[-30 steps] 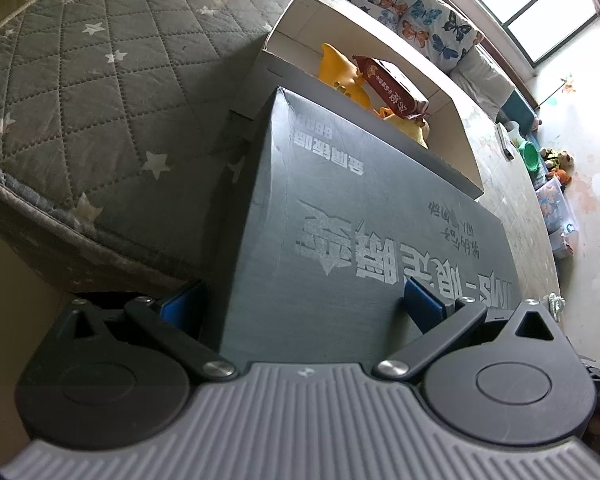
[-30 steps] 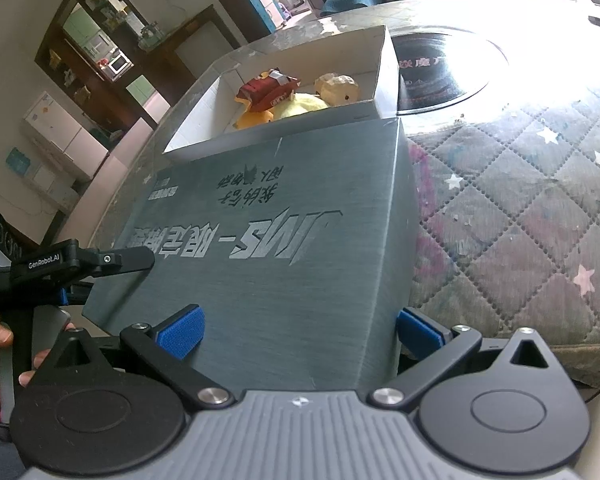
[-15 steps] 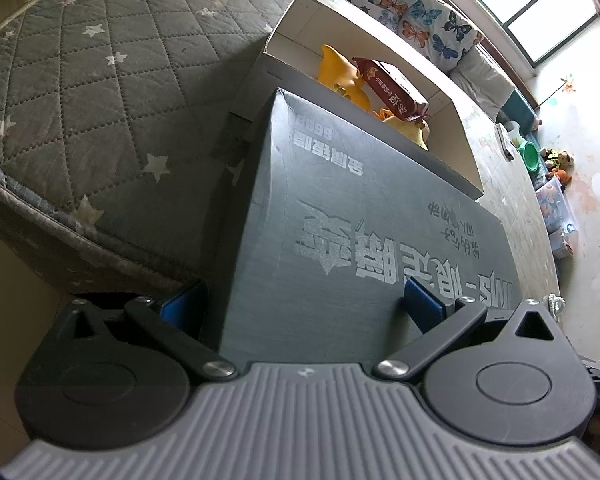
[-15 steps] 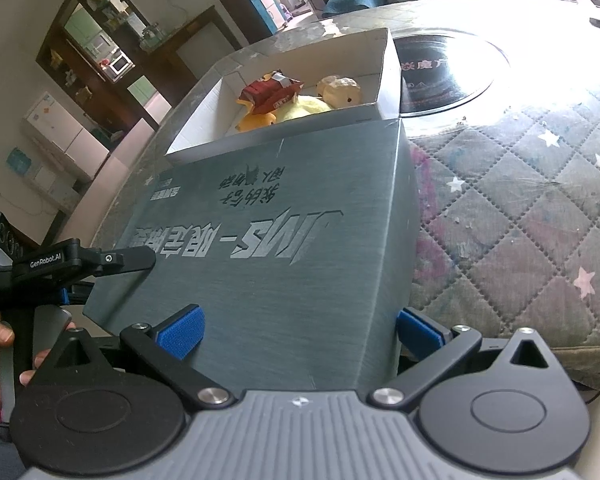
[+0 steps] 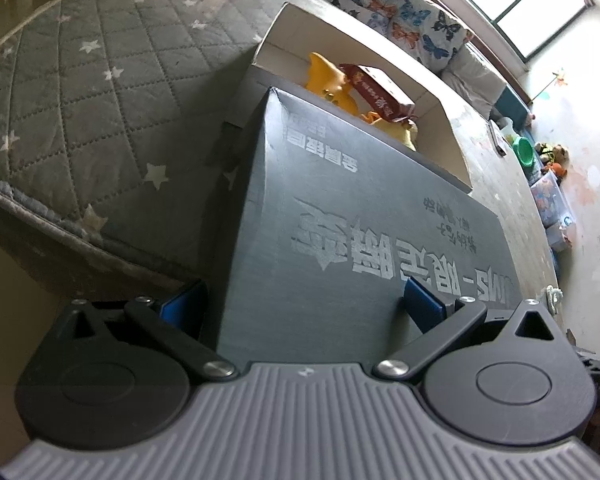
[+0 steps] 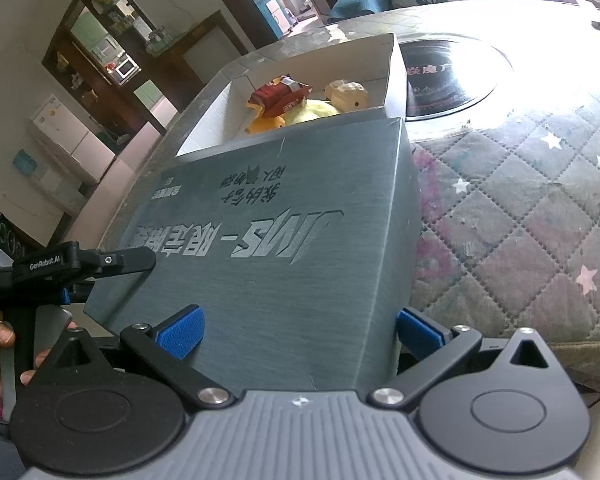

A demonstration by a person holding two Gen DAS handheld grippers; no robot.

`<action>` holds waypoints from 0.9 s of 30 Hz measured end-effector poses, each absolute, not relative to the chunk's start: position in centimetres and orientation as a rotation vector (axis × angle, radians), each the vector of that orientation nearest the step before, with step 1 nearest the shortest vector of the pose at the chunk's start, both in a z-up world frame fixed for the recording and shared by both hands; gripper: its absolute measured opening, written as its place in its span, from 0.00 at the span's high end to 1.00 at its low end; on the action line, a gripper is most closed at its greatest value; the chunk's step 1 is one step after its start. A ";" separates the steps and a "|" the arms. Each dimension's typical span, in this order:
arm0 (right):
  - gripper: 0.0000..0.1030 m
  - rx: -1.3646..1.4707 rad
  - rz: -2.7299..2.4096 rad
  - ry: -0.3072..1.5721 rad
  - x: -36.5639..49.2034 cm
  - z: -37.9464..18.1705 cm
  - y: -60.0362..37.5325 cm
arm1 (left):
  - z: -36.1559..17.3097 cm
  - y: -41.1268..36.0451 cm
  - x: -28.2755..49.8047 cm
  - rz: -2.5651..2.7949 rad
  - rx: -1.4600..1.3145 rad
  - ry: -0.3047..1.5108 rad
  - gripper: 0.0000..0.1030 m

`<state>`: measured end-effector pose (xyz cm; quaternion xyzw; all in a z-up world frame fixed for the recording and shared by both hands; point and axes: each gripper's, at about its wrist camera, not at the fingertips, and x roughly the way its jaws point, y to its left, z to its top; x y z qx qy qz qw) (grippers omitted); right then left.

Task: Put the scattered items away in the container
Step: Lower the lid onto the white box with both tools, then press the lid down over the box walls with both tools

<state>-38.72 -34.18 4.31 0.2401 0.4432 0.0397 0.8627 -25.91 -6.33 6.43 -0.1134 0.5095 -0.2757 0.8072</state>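
Grey lid (image 6: 284, 248) blocks box (image 6: 392, 76) near side; far half open above toys (image 6: 312, 104).

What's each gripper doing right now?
Left gripper: shut on the grey lid, pads at one corner.
Right gripper: shut on the same lid's other corner.

Right gripper (image 6: 298, 330) straddling grey box lid (image 6: 268, 240)
Open box (image 6: 392, 76) upper centre holds red packet (image 6: 280, 96), yellow toys (image 6: 300, 114); left gripper (image 6: 112, 262) at lid's left edge.
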 end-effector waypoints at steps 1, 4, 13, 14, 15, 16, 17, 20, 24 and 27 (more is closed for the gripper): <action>0.00 0.502 0.084 0.925 -38.8 4.4 -34.2 | 6.6 -6.2 -26.0 -0.593 -0.243 1.086 0.00; 0.00 0.496 0.085 0.908 -39.0 4.9 -34.0 | 7.2 -6.0 -26.3 -0.602 -0.243 1.067 0.00; 0.00 0.459 0.098 0.847 -39.5 6.6 -33.5 | 9.3 -5.4 -26.8 -0.633 -0.235 0.981 0.00; 0.00 0.453 0.099 0.838 -39.4 6.8 -33.5 | 9.5 -5.4 -26.7 -0.634 -0.233 0.971 0.00; 0.00 0.451 0.101 0.830 -39.3 7.0 -33.5 | 9.7 -5.4 -26.7 -0.635 -0.230 0.962 0.00; 0.00 0.452 0.102 0.825 -39.3 7.1 -33.5 | 9.9 -5.4 -26.6 -0.635 -0.229 0.957 0.00; 0.00 0.451 0.103 0.821 -39.1 7.2 -33.5 | 10.1 -5.5 -26.4 -0.634 -0.228 0.953 0.00; 0.00 0.453 0.103 0.807 -38.8 7.4 -33.6 | 10.6 -5.7 -26.1 -0.633 -0.229 0.939 0.00; 0.00 0.452 0.100 0.782 -38.1 8.0 -33.9 | 11.3 -6.1 -25.3 -0.634 -0.228 0.915 0.00; 0.00 0.450 0.095 0.763 -37.4 8.3 -34.1 | 11.9 -6.5 -24.4 -0.638 -0.228 0.894 0.00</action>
